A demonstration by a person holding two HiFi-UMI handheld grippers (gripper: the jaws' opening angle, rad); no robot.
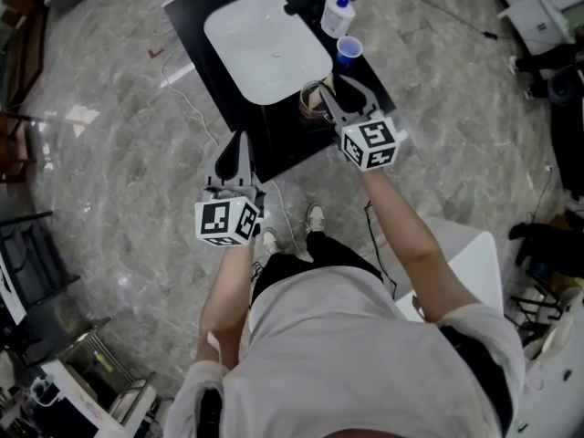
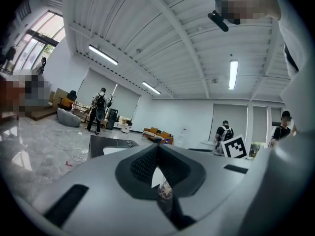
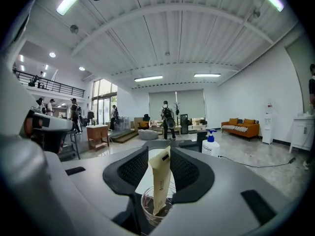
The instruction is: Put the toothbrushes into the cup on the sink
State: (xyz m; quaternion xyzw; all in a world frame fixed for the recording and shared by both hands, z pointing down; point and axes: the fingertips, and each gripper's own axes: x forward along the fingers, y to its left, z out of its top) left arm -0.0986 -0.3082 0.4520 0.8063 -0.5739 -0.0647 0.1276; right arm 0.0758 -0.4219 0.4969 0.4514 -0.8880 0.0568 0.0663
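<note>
**Toothbrush in cup, right jaws off it**

Right gripper point(image 1: 334, 91): level over the front right corner of the black counter point(image 1: 208, 27), jaws wide apart. Between them, in the right gripper view: wrapped toothbrush point(image 3: 160, 181) in a beige paper sleeve, standing in the clear cup point(image 3: 149, 214). Lower end inside the cup, top leaning a little to one side. Neither pad touching the sleeve.

Left gripper point(image 1: 239, 144): off the counter's front edge, well apart from the cup. Jaw tips together, nothing held.

Step judged: release. Toothbrush delivered, grip let go. No further toothbrush to be made out on the counter or in either gripper, so unclear whether more remain.

Next move, as judged:
- Draw the right gripper straight back or up, with the jaws kept wide.
- Keep clear of the sleeve top, which stands between the pads. A sideways drift could catch it and tip the cup, which looks light.

Surroundings:
- White sink basin point(image 1: 265, 44) just beside the cup.
- Blue cup point(image 1: 349, 51) and soap bottle point(image 1: 338, 15) with blue pump farther along the counter's right side, beyond the gripper. In the way only of a forward push.
- Loose white cable point(image 1: 193, 108) on the marble floor, left of the counter.
- People and furniture far off in the hall. No bearing on the task.
</note>
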